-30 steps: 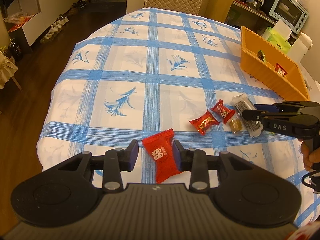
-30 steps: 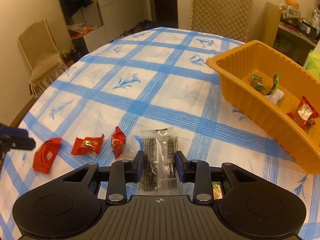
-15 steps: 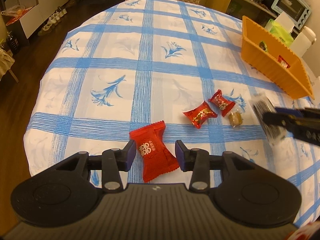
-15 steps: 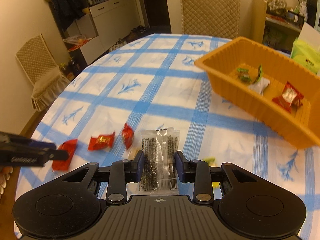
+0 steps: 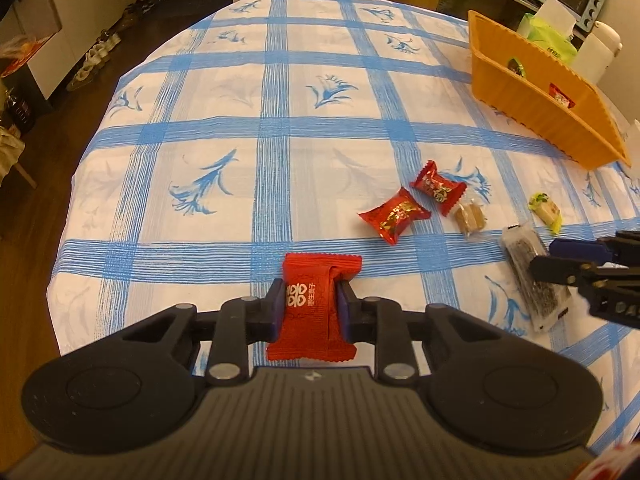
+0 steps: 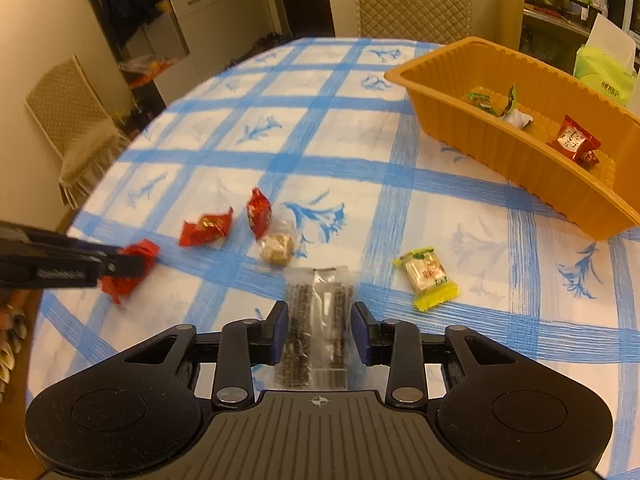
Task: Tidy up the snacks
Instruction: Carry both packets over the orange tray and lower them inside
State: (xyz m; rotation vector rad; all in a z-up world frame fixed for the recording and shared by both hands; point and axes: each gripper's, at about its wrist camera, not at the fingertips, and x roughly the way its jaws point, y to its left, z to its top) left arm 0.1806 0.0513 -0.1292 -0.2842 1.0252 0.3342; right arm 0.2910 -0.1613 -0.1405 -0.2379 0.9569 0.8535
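Dim warm-lit dining room, quilted chairs at 12 o'clock, an oval table (image 5: 280, 128) under a white cloth with blue woven grid and flower prints. Orange ribbed plastic tray (image 6: 516, 148) sat at 2 o'clock in the right wrist view, thin-walled, already holding a red candy (image 6: 573, 144) and a few green-and-white wrapped bits. Left gripper (image 5: 310, 307) was closing, pads pressing both sides of a red pillow-pack snack (image 5: 314, 308), crimped ends, matte foil, buckling slightly at the pinch. Right gripper (image 6: 320, 334) was opening around a flat clear sachet of dark seaweed-like strips (image 6: 316, 320); pads looked just off its edges, so the grip there was loosening or gone. Loose on the cloth at 11 to 1 o'clock of the right gripper: two red foil candies (image 6: 206, 230) (image 6: 258, 212), a brown cube in clear wrap (image 6: 277, 246), a yellow-edged white wafer pack (image 6: 426, 276). Risks: sachet was slick and thin and likely to slip out or fall short of the tray as the jaws parted, and the pillow pack could squirt out of the pinch if squeezed on its air pocket. Both grippers would converge on the one tray, so they might clash. The light tray could skid if clipped.
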